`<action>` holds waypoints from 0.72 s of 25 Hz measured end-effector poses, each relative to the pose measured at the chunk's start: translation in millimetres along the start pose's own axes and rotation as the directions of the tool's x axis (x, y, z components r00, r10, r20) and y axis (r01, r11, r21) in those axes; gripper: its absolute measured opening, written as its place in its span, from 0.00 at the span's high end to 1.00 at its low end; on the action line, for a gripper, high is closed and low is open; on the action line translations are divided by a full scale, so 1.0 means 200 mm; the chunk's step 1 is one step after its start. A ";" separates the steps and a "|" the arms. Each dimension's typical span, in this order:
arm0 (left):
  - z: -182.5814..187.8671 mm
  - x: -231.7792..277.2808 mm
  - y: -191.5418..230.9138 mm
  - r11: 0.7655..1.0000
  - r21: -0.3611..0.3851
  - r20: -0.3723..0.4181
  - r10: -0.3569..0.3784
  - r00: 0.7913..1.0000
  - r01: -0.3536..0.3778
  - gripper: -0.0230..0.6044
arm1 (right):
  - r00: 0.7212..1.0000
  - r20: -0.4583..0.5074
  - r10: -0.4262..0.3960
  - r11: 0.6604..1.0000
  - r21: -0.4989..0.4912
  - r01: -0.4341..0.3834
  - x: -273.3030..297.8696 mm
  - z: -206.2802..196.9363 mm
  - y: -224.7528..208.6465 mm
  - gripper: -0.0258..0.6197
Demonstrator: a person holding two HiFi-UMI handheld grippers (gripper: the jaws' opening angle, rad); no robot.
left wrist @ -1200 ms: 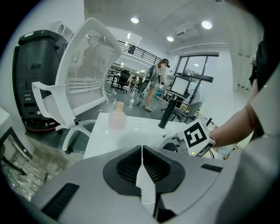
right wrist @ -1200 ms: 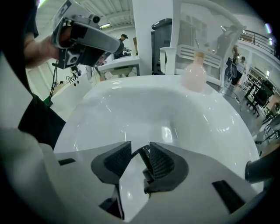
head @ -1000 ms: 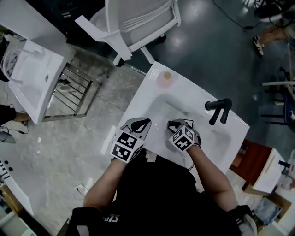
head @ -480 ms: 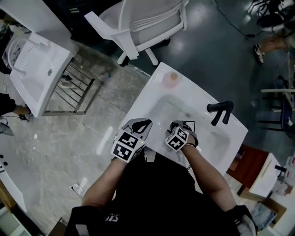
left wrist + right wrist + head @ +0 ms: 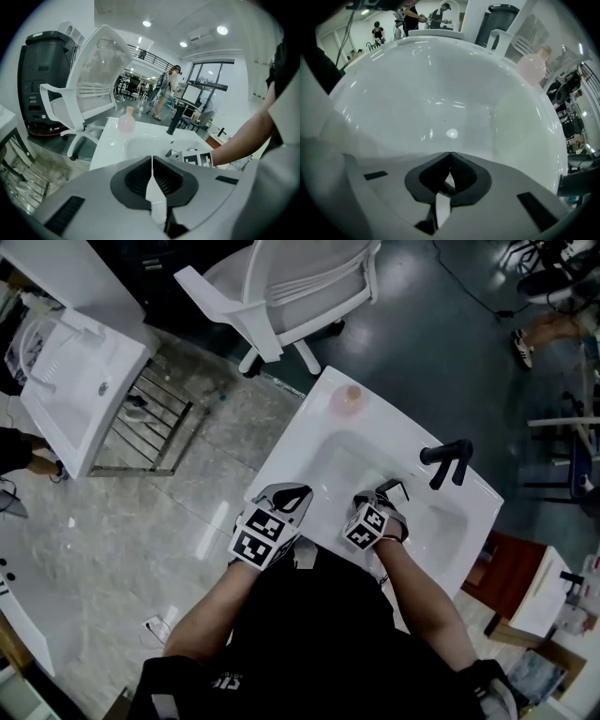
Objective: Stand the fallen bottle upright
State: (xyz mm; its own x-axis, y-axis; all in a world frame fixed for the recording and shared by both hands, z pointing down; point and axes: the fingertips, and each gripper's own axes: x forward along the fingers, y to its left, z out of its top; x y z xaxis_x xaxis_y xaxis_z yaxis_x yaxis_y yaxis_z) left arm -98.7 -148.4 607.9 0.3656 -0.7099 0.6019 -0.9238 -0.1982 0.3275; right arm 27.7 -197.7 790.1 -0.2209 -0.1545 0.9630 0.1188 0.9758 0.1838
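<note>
A pale pink bottle [image 5: 351, 398] with a tan cap stands upright on the far corner of the white sink top [image 5: 291, 442]; it also shows in the left gripper view [image 5: 126, 121] and the right gripper view [image 5: 533, 65]. My left gripper [image 5: 298, 491] is shut and empty over the sink's near rim, its jaws closed in its own view [image 5: 152, 157]. My right gripper [image 5: 398, 487] points steeply down into the basin [image 5: 440, 108], shut with nothing between its jaws [image 5: 450, 153]. Both grippers are well short of the bottle.
A black faucet [image 5: 444, 462] rises at the sink's right side and appears in the left gripper view [image 5: 174, 123]. A white office chair [image 5: 281, 287] stands beyond the sink. At far left are another white basin unit [image 5: 75, 381] and a metal rack [image 5: 155, 423].
The right gripper has tipped further down into the basin and shifted slightly right, and its jaws have come together. The left gripper has hardly moved.
</note>
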 end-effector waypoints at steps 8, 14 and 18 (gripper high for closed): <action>0.00 0.00 -0.08 0.998 0.031 -0.018 -0.062 0.998 0.063 0.92 | 1.000 -0.005 0.009 0.996 0.093 -0.008 -0.11 -0.16 0.07 0.69; 0.01 0.03 -0.11 0.993 0.057 -0.037 -0.098 0.994 0.100 0.92 | 0.999 -0.031 0.015 0.995 0.098 -0.012 -0.13 -0.24 0.08 0.73; 0.01 0.06 -0.11 0.990 0.071 -0.050 -0.116 0.992 0.120 0.92 | 0.999 -0.004 0.040 0.987 0.156 -0.039 -0.11 -0.21 0.09 0.78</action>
State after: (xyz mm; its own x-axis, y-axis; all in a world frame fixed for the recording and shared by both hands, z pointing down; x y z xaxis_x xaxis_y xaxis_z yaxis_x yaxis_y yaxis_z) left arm -74.6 -153.5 606.1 0.4758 -0.6473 0.5955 -0.8791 -0.3292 0.3446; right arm 74.9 -183.6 780.3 -0.2121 -0.1162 0.9703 -0.0256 0.9932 0.1134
